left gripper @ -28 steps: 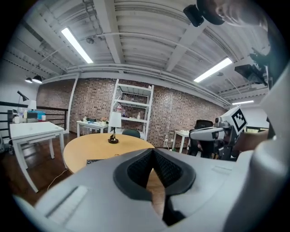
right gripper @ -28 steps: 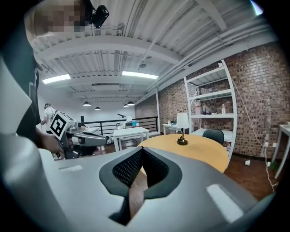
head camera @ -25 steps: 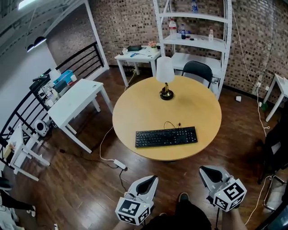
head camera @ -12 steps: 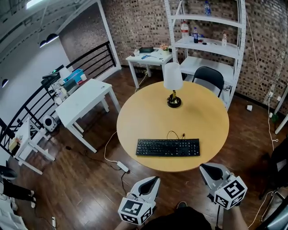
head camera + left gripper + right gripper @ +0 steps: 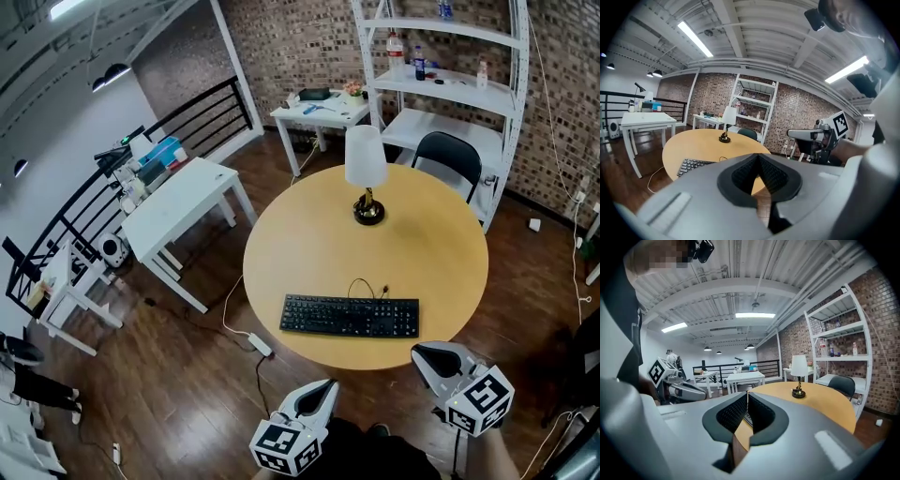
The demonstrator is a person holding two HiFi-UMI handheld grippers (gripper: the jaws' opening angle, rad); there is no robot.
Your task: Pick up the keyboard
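Observation:
A black keyboard [image 5: 350,317] lies flat near the front edge of the round wooden table [image 5: 309,234], its thin cable curling just behind it. The left gripper view catches the keyboard's [image 5: 693,165] left end. Both grippers hang short of the table, over the floor. My left gripper [image 5: 322,389] is shut and empty, below the keyboard's left half. Just off the table rim, below the keyboard's right end, my right gripper [image 5: 427,353] is shut with nothing in it. In the right gripper view the keyboard is mostly hidden behind the jaws.
A table lamp [image 5: 366,169] with a white shade stands at the table's far side, a dark chair [image 5: 452,155] behind it. A white desk [image 5: 183,208] is to the left, a white shelf unit [image 5: 450,84] at the back. A power strip [image 5: 260,344] and cable lie on the wooden floor.
Both grippers and the head camera have moved toward the table; the table and keyboard sit nearer and lower in the view. Both grippers stayed shut.

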